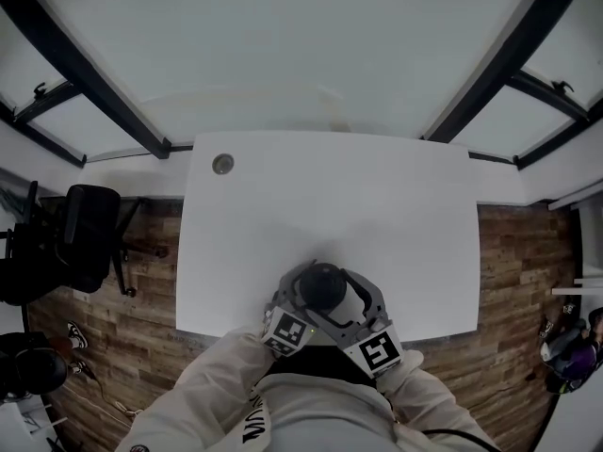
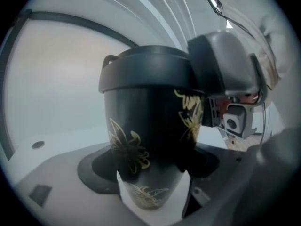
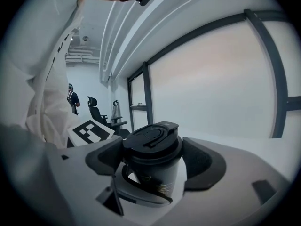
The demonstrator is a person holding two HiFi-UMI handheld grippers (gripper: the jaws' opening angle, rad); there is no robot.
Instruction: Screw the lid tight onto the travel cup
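Observation:
A black travel cup [image 2: 150,126] with gold flowers stands upright near the white table's front edge, its black lid [image 2: 146,72] sitting on top. My left gripper [image 2: 150,171] has its pads against both sides of the cup's lower body. My right gripper [image 3: 153,161] is closed around the lid [image 3: 151,140], one pad on each side of its rim. In the head view both grippers meet at the cup [image 1: 322,285], the left gripper [image 1: 303,301] from the left and the right gripper [image 1: 341,299] from the right. One right finger [image 2: 225,65] shows beside the lid.
The white table [image 1: 377,205] has a round grommet [image 1: 222,164] at its far left. A black office chair [image 1: 85,234] stands on the wooden floor to the left. My sleeves [image 1: 236,375] hang over the table's front edge.

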